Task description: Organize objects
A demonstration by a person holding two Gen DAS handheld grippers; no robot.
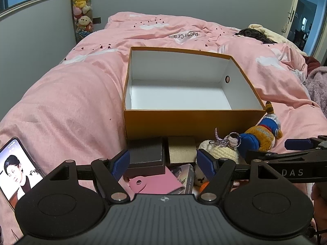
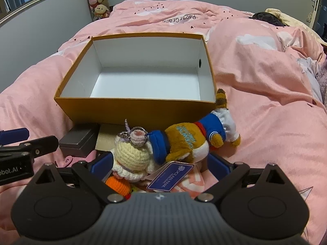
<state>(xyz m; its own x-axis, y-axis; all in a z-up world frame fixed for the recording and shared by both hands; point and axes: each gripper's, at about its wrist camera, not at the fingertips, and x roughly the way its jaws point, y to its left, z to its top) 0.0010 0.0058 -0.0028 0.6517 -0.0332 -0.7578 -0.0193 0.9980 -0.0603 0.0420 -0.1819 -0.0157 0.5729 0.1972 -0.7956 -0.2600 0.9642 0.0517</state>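
Left wrist view shows the left gripper (image 1: 163, 163) with its blue-padded fingers (image 1: 120, 164) spread wide and grasping nothing; between them, lower down on the pink bedspread (image 1: 67, 102), lie a dark grey box (image 1: 146, 156) and a tan box (image 1: 180, 149), with a pink pouch (image 1: 155, 182) nearer the camera. Right wrist view shows the right gripper (image 2: 159, 164), fingers likewise released and wide apart, around the near end of a heap of toys without visibly pinching it: a cream crocheted doll (image 2: 130, 155) and a brown plush toy in a blue jacket (image 2: 190, 140) with a blue tag (image 2: 169, 175). Beyond both heaps stands the open orange cardboard box (image 2: 130, 108), its white inside bare. A phone (image 1: 16, 167) lies at the left.
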